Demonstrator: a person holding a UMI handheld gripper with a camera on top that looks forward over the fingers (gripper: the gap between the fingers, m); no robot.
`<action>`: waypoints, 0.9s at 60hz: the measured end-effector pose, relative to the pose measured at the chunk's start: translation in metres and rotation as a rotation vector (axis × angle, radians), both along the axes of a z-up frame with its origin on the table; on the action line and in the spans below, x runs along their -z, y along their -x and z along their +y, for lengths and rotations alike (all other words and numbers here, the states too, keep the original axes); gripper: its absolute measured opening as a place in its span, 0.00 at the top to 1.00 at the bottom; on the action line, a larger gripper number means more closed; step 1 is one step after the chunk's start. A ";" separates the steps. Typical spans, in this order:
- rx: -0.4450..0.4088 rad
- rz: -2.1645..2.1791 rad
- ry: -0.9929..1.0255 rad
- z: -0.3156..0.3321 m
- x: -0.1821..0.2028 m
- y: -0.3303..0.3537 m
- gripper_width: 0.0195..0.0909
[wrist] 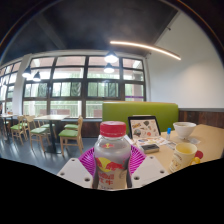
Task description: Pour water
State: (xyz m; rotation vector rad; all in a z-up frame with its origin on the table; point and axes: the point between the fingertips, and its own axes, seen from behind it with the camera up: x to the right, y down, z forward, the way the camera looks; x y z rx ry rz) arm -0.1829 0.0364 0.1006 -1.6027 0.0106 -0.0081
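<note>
- The bottle (112, 155) looks capped, its red cap (113, 128) on top; if that cap is tight, tipping yields no water, so I judge the cap is the first snag.
- If the cap is loose, a fast tilt could splash past the cup (185, 152) onto the table (205, 135), since the cup sits ahead and to the right of the fingers, apart from the bottle.
- The bottle's smooth wall could slide in the pads (90, 160) once tilted, if the squeeze is light.
- The white bowl (184, 129) and the booklet (145, 128) lie beyond the fingers, near the cup; a wide swing could knock them.
- The gripper (112, 168) is partly closed, about a bottle's width, both pink pads pressed on the bottle's sides.
- The bottle stands upright between the fingers, filling the gap.
</note>
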 end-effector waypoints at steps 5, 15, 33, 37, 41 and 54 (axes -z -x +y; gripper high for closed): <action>-0.016 0.086 0.028 0.010 0.003 -0.013 0.75; -0.127 0.724 0.018 -0.005 -0.047 -0.035 0.75; -0.144 1.765 -0.058 0.006 -0.061 -0.155 0.75; -0.167 1.903 -0.035 0.001 -0.058 -0.163 0.75; -0.142 2.020 -0.024 0.006 -0.050 -0.170 0.74; -0.111 2.135 -0.015 -0.002 -0.042 -0.176 0.73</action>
